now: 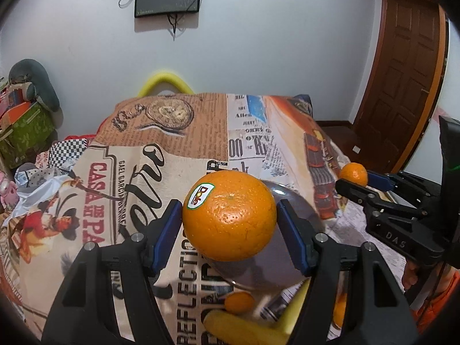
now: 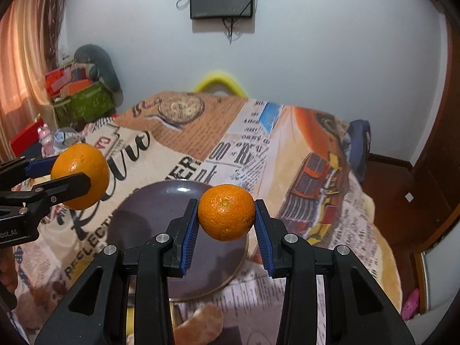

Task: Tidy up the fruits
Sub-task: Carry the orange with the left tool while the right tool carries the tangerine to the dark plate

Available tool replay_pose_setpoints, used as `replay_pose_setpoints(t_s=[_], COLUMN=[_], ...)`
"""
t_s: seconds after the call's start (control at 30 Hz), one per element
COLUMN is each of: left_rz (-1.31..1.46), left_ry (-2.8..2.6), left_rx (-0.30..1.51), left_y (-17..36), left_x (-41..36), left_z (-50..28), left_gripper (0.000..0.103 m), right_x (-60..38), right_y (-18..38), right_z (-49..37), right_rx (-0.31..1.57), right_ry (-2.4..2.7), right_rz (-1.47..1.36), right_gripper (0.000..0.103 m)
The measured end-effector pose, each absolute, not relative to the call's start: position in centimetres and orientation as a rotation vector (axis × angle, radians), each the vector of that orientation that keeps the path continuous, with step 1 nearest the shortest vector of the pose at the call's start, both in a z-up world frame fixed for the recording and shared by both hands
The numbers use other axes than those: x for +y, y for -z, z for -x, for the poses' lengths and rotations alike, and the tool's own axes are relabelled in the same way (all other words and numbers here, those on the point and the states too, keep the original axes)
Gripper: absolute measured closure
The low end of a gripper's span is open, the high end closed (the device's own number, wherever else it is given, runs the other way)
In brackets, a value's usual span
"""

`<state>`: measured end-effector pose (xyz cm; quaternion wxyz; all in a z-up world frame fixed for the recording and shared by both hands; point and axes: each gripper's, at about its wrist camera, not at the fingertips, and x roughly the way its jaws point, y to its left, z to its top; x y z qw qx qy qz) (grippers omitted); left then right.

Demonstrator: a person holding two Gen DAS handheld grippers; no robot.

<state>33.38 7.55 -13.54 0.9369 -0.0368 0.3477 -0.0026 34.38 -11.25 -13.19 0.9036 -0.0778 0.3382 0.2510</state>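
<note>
We hold the large orange (image 1: 229, 215) pinched in our left claw (image 1: 229, 220) and the small mandarin (image 2: 226, 216) in our right claw (image 2: 227, 220) above the dark plate (image 2: 161, 201), and these 2 round fruits could roll off its shallow rim onto the worktop if released high.

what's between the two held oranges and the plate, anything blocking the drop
Nothing visible. The plate is bare, and both the big orange in the left gripper and the small orange in the right gripper hang above it.
</note>
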Motion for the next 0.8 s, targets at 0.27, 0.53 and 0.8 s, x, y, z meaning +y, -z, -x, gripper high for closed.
replay_pose_setpoints(t_s=[0.27, 0.53, 0.8], left_rz=[0.056, 0.063, 0.044], left_ry=[0.016, 0.057, 0.065], left_rx=[0.818, 0.907, 0.921], left_y=[17.8, 20.9, 21.6], left_x=[7.5, 7.8, 7.6], left_z=[-37.8, -40.5, -41.4], left_gripper=[0.036, 0.036, 0.036], right_x=[-9.7, -7.9, -6.7], right_y=[16.4, 18.9, 20.1], right_z=[-38.1, -40.1, -40.5], right_rx=[0.81, 0.89, 0.932], right_ry=[-0.558, -0.585, -0.608], right_rz=[0.18, 0.243, 0.319], right_gripper=[0.069, 0.068, 0.068])
